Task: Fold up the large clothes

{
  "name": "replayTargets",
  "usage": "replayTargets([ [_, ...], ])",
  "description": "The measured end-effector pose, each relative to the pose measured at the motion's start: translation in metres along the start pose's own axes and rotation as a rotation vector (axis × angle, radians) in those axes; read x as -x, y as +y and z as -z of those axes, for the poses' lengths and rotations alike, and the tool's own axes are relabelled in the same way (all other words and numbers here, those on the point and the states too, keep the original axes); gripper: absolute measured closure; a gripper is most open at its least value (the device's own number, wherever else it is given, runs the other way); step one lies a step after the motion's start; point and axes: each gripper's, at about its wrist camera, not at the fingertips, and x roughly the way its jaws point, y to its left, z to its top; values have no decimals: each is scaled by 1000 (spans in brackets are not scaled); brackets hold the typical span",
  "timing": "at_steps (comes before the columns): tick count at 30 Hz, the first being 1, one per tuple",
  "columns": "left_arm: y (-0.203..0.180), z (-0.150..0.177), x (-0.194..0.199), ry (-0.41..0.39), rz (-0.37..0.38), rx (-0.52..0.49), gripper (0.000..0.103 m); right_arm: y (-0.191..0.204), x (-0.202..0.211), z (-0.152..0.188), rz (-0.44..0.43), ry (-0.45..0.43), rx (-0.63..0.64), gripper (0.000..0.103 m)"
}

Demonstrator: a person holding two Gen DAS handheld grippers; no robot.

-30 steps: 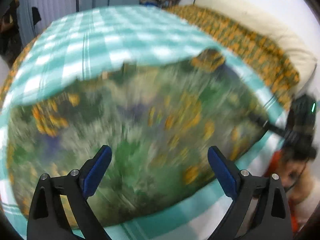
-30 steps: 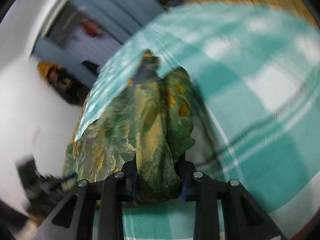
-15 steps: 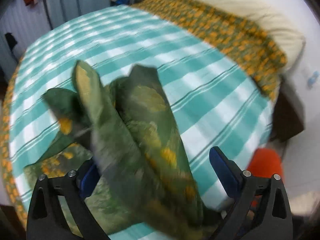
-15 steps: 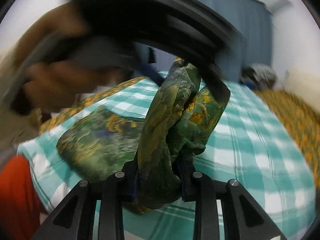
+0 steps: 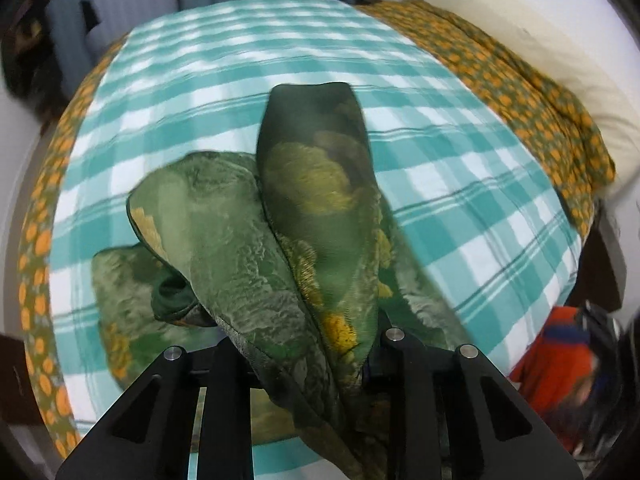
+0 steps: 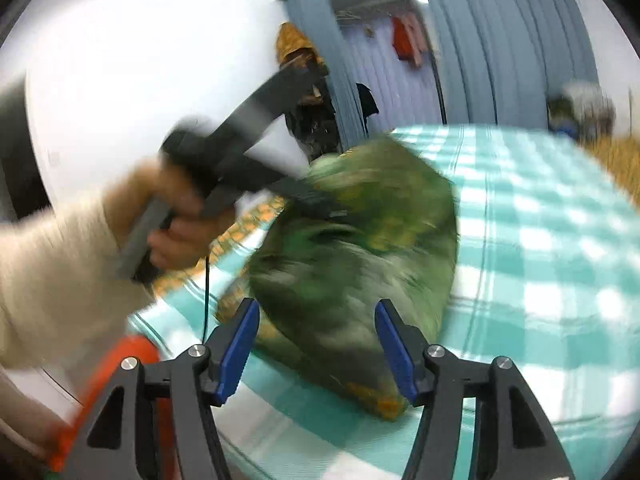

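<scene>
The large garment is green with yellow and orange flower print point(image 5: 312, 216). It lies on the teal and white checked bed cover point(image 5: 460, 184). My left gripper point(image 5: 298, 354) is shut on a bunched fold of the garment and holds it up above the bed. In the right wrist view the garment point(image 6: 352, 248) is blurred and hangs from the left gripper point(image 6: 320, 204), held in a hand. My right gripper point(image 6: 318, 340) is open and empty, its blue pads just in front of the cloth's lower part.
An orange-patterned blanket point(image 5: 532, 92) and a cream pillow point(image 5: 560, 44) lie along the bed's right side. Grey-blue curtains point(image 6: 500, 40) and hanging clothes stand beyond the bed's far end. Something orange-red point(image 5: 560, 348) shows at the near right of the bed.
My right gripper held the bunched garment and has let it go and opened. My left gripper was open and has shut on the garment, lifting it.
</scene>
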Motion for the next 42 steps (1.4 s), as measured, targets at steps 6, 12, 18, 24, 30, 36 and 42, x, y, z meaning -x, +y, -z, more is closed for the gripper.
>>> replayTargets([
  [6, 72, 28, -4, 8, -23, 91, 76, -2, -58, -9, -21, 126, 2, 80],
  [12, 117, 61, -30, 48, -51, 137, 75, 31, -153, 15, -48, 300, 81, 85],
  [18, 158, 103, -69, 71, 1, 241, 71, 23, -212, 57, -27, 439, -45, 103],
  [24, 169, 104, -70, 40, 75, 294, 70, 40, -201, 50, 8, 426, 9, 103],
  [30, 193, 107, -52, 4, 124, 336, 70, 45, -142, 17, 16, 290, -8, 95],
  [36, 207, 121, -71, -5, 181, 402, 69, 29, -180, 34, 142, 450, 42, 96],
  [42, 210, 128, -76, -16, 197, 422, 66, 16, -198, 37, 126, 513, -21, 99],
])
